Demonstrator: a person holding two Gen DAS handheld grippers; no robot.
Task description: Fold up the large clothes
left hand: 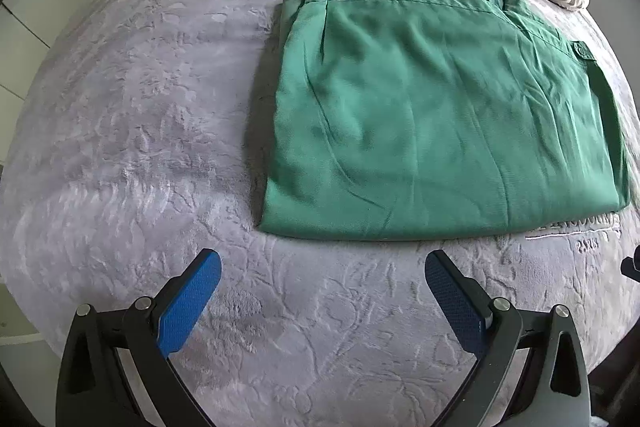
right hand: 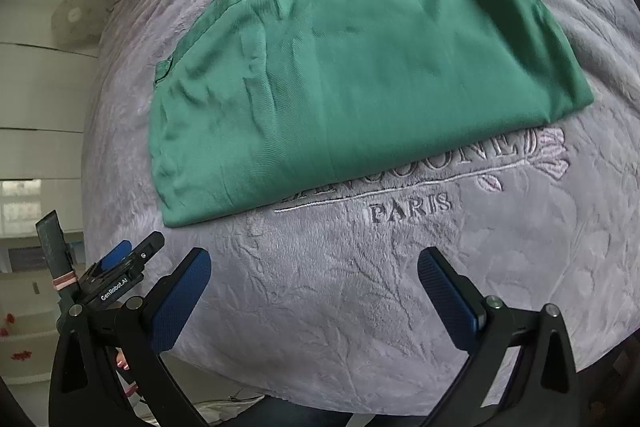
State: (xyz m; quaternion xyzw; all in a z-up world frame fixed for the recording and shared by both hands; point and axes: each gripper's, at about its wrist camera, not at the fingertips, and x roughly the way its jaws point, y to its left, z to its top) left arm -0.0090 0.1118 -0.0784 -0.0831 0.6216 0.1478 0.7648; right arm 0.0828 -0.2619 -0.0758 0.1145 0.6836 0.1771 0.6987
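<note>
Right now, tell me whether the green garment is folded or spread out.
Folded: the green garment lies as a compact, layered rectangle on the grey blanket, neither gripper touching it.

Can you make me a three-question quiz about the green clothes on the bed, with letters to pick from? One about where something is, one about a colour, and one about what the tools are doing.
1. Where does the green garment lie?
A. On the grey blanket
B. On the floor
C. Hanging from a hook

2. What colour are the pads on the right tool?
A. Red
B. Blue
C. Yellow

3. What is the left tool doing?
A. Squeezing the garment
B. Holding the pillow
C. Open, holding nothing

Answers:
1. A, the folded garment rests flat on the blanket, partly covering its stitched lettering.
2. B, both pads show blue.
3. C, its fingers stand wide apart over bare blanket, short of the garment's edge.
</note>
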